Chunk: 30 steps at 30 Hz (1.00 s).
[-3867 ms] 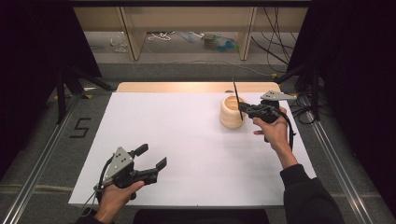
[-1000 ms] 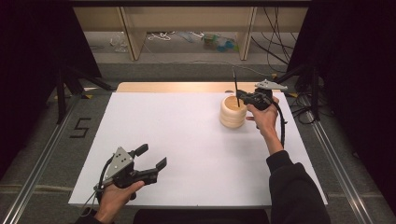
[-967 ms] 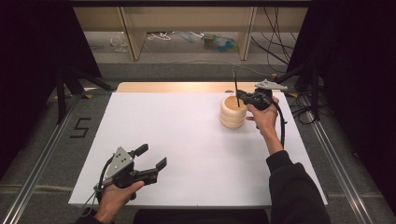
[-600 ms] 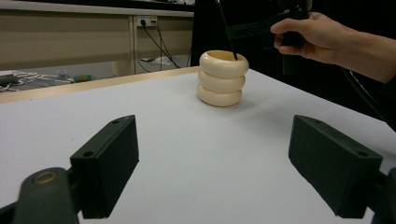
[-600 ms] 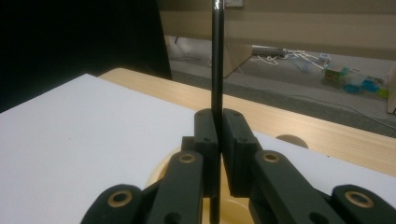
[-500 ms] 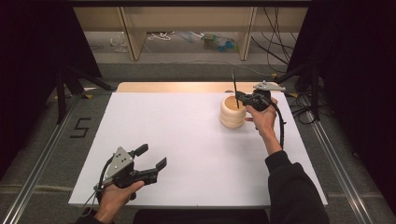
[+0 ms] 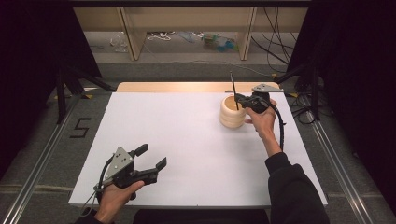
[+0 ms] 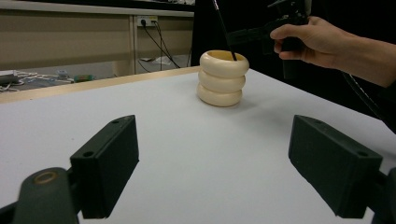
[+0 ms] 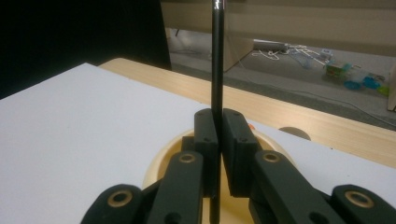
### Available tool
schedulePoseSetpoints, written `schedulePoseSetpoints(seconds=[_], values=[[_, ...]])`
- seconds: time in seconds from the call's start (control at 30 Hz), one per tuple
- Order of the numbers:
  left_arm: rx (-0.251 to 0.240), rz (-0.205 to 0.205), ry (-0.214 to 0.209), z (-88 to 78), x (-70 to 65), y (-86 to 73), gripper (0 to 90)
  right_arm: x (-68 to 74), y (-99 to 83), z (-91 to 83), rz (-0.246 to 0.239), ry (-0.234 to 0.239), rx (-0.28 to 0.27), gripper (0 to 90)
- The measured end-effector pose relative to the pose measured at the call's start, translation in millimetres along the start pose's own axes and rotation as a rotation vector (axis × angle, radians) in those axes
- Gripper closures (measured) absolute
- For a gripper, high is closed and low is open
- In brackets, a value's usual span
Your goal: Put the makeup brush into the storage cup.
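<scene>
A cream holder (image 7: pixel 232 112) shaped like three stacked rings stands on the white table (image 7: pixel 187 140) at the back right; it also appears in the left gripper view (image 8: pixel 222 78). My right gripper (image 7: pixel 240 99) hovers at its rim, shut on a thin black stick (image 7: pixel 233 88) that stands upright with its lower end inside the holder. In the right gripper view the jaws pinch the stick (image 9: pixel 216 70) over the holder's mouth (image 9: pixel 163 163). My left gripper (image 7: pixel 152 158) rests near the front left edge, open and holding nothing, its fingers (image 8: pixel 107 163) wide apart.
A wooden strip (image 7: pixel 168 87) runs along the table's far edge. Beyond it are shelf legs, cables and small clutter on the floor (image 7: pixel 215 41). Metal rails (image 7: pixel 42 163) flank the table.
The right hand has carried the stick slightly left, from beside the holder to over its mouth, and the stick's lower end now sits inside. The left gripper has not moved.
</scene>
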<state>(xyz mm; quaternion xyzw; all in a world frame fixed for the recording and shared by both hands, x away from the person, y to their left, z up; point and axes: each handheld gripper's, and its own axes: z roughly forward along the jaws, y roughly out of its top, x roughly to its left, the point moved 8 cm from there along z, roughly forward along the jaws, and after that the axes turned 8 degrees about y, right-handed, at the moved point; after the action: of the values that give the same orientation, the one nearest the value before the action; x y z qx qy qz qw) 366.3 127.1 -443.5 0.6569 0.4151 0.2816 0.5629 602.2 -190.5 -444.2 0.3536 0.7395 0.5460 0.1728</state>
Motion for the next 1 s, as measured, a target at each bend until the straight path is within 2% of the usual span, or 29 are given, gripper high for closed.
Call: schedulePoseSetpoints(seconds=[0.17,0.23,0.27,0.3,0.33,0.37,0.4,0.63,0.73,1.0], values=[[0.0,0.0,0.0,-0.1,0.1,0.1,15.9,2.7,-2.8,1.1,0.012,0.009,0.016,85.6],[0.0,-0.001,0.0,-0.1,0.1,0.1,15.9,0.5,-2.1,1.2,-0.013,-0.006,0.006,85.5],[0.0,0.0,0.0,-0.1,0.1,0.0,15.9,0.7,-2.1,1.7,-0.012,-0.004,0.003,85.5],[0.001,0.001,0.0,-0.1,0.1,0.0,15.9,2.5,-3.4,1.1,0.008,0.002,0.016,85.5],[0.001,0.001,0.0,0.0,0.1,0.0,15.9,0.6,-2.5,0.7,-0.01,-0.007,0.008,85.6],[0.0,0.0,0.0,-0.1,0.0,0.1,15.9,1.0,-3.3,-0.1,0.001,-0.009,0.019,85.5],[-0.001,-0.001,0.0,-0.1,-0.1,0.1,15.9,-0.2,-2.8,-0.2,-0.01,-0.017,0.012,85.5],[0.0,0.0,-0.001,-0.1,-0.2,0.1,15.9,0.8,-6.2,1.9,0.008,-0.011,0.006,85.6],[-0.001,-0.002,-0.001,-0.2,-0.2,0.4,15.9,-1.7,-9.1,1.2,0.01,-0.031,0.01,85.6],[-0.001,-0.002,-0.001,-0.2,-0.4,0.4,15.9,0.1,-8.8,1.3,0.009,-0.021,0.002,85.5]])
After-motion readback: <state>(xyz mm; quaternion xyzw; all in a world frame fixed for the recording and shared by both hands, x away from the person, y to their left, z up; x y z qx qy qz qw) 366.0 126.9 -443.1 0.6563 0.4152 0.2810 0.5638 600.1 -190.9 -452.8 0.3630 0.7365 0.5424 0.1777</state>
